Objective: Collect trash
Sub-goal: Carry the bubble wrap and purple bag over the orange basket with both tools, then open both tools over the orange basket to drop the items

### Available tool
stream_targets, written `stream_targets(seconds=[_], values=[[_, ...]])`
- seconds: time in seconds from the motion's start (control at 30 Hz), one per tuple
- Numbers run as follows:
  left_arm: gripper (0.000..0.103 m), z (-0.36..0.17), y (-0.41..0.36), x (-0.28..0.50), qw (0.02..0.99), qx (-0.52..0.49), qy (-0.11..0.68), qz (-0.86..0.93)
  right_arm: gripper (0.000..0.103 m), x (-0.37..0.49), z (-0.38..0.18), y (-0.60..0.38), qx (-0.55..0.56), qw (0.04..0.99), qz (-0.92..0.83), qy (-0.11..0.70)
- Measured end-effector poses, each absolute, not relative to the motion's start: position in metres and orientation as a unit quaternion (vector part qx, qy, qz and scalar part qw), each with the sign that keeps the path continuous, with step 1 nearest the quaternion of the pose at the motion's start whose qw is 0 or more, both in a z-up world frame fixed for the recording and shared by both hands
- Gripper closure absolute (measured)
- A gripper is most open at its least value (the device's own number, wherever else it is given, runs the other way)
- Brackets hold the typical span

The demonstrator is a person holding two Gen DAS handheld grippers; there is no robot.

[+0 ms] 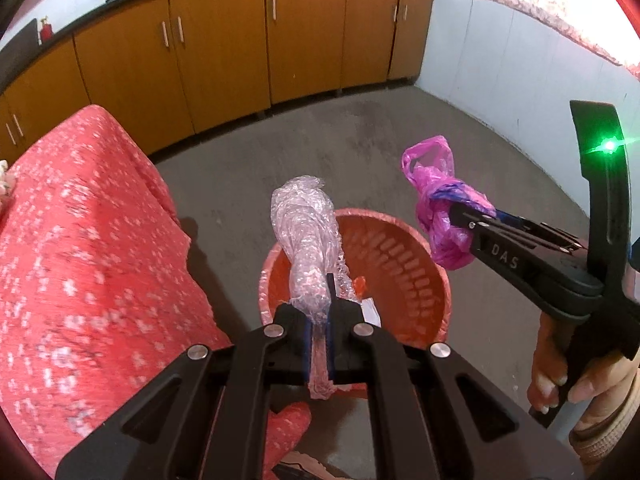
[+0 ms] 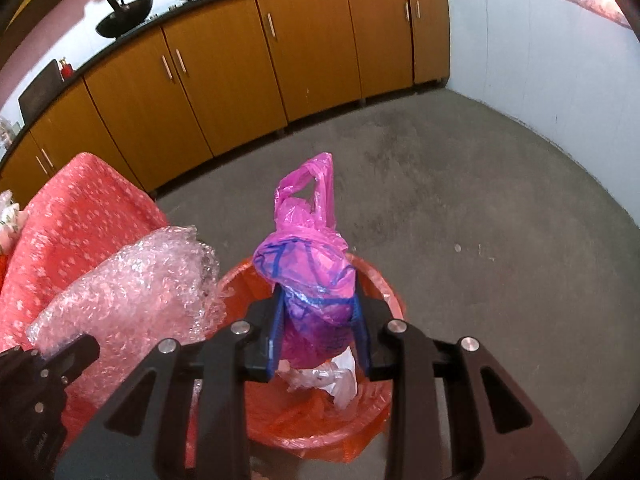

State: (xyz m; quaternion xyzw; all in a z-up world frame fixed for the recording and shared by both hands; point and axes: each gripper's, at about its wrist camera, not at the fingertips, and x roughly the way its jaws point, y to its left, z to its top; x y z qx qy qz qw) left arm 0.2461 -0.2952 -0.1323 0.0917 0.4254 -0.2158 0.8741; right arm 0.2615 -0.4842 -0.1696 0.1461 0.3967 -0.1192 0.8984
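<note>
My left gripper [image 1: 319, 312] is shut on a roll of clear bubble wrap [image 1: 308, 232] and holds it over the left rim of an orange waste bin [image 1: 404, 268]. My right gripper [image 2: 318, 312] is shut on a crumpled pink plastic bag [image 2: 308, 264] above the same bin [image 2: 384, 296]. In the left wrist view the right gripper [image 1: 460, 216] holds the pink bag [image 1: 436, 208] above the bin's right rim. The bubble wrap [image 2: 136, 284] shows at the left of the right wrist view. Some white and clear scraps [image 2: 332, 380] lie in the bin.
A table under a red flowered cloth [image 1: 80, 260] stands just left of the bin. Orange kitchen cabinets [image 2: 240, 60] run along the back under a dark counter with woks. Grey concrete floor [image 2: 460, 200] spreads to a white wall on the right.
</note>
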Motion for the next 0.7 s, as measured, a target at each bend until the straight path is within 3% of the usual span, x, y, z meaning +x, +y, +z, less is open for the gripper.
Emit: stream_targets(seconds=[0.3, 0.4, 0.47, 0.7], values=[[0.096, -0.14, -0.301, 0.263, 0.866, 0.083, 0.441, -0.218, 0.067, 0.283, -0.178, -0.478, 0.151, 0.895, -0.107, 0.406], [0.087, -0.14, -0.299, 0.268, 0.867, 0.08, 0.439, -0.221, 0.061, 0.285, -0.174, -0.48, 0.157, 0.897, -0.104, 0.401], [0.075, -0.139, -0.298, 0.266, 0.869, 0.073, 0.437, -0.22, 0.06, 0.285, -0.172, -0.48, 0.158, 0.898, -0.103, 0.397], [0.073, -0.129, -0.284, 0.265, 0.876, 0.049, 0.431, -0.211, 0.057, 0.28, -0.165, -0.48, 0.154, 0.901, -0.108, 0.39]])
